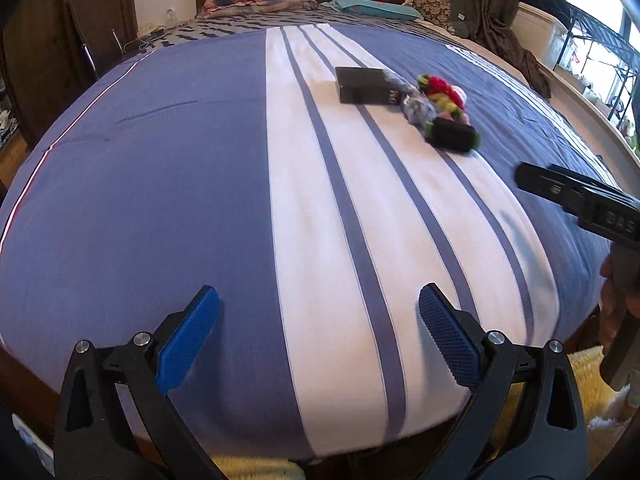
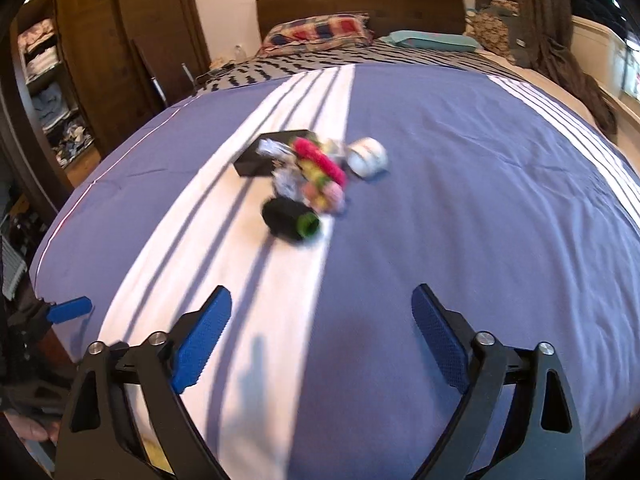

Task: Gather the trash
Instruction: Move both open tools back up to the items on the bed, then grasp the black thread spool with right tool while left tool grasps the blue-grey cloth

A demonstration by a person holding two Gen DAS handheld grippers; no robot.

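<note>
Covering the bed is a blue-and-white striped blanket; mid-bed lies the trash pile: black box, black cylinder, crumpled wrappers, white cup. Left gripper and right gripper hover spread wide, empty, well apart from it.

Left claw and right claw — black frames, blue textured pads, silver screws.

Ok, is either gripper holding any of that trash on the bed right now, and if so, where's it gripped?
Nothing is held. The left gripper and right gripper are both open and empty above the bedspread, short of the trash pile.
</note>
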